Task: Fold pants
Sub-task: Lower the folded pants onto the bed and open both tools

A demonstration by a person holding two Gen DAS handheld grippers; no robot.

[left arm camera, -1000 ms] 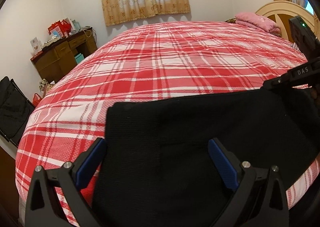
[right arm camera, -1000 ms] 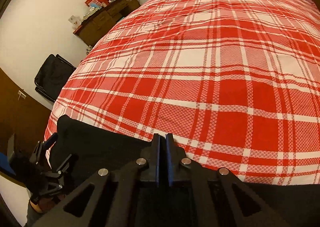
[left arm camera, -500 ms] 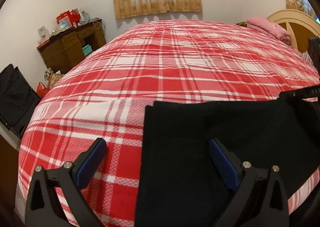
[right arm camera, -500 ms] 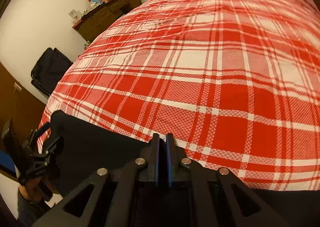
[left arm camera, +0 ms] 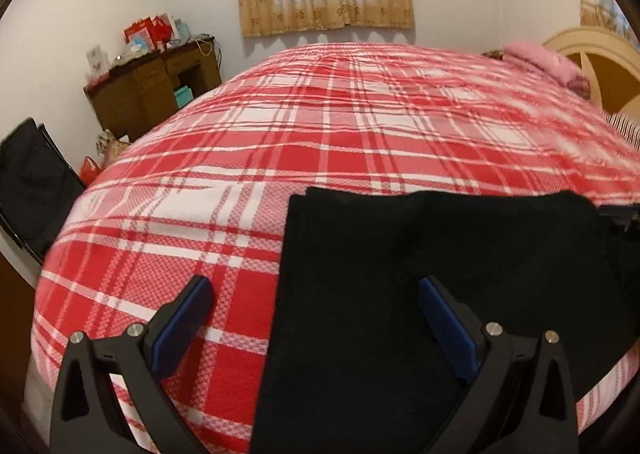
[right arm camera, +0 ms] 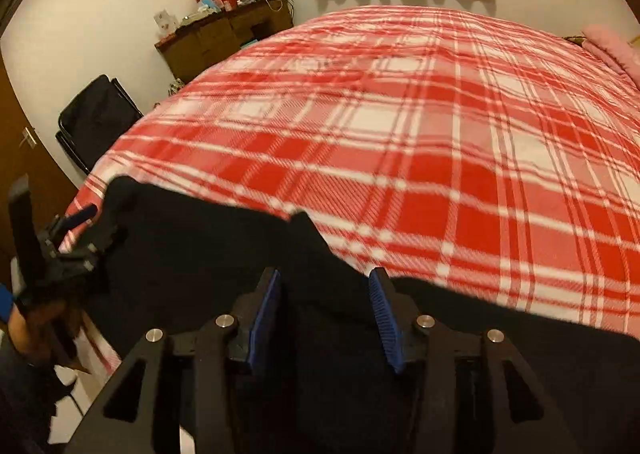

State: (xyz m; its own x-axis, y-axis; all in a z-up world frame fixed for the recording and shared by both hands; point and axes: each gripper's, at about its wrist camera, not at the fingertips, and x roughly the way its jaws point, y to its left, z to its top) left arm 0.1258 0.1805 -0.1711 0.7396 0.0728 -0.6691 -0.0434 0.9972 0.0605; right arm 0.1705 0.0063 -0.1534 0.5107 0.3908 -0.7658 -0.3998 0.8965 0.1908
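Observation:
Black pants (left arm camera: pixel 440 274) lie folded flat on the near edge of the bed. My left gripper (left arm camera: pixel 312 294) is open above their left edge, with one pad over the bedspread, the other over the fabric, and nothing held. In the right wrist view the pants (right arm camera: pixel 208 254) spread below my right gripper (right arm camera: pixel 325 286). Its jaws are opening. A small peak of cloth rises just beyond the blue pads (right arm camera: pixel 268 306), which do not press on it. The left gripper (right arm camera: pixel 68 238) shows at the far left, held by a hand. A tip of the right gripper (left arm camera: pixel 624 218) shows at the right edge.
A red-and-white plaid bedspread (left arm camera: pixel 340 142) covers the bed. A wooden desk (left arm camera: pixel 152 90) with clutter stands by the far wall and a black bag (left arm camera: pixel 32 182) sits left of the bed. A pink pillow (left arm camera: pixel 540 62) and a cream headboard (left arm camera: pixel 600 54) are at the right.
The right gripper's jaws went from shut to parted and its view swung. In the left wrist view the pants' left edge shifted rightward, so the left pad is now over the bedspread.

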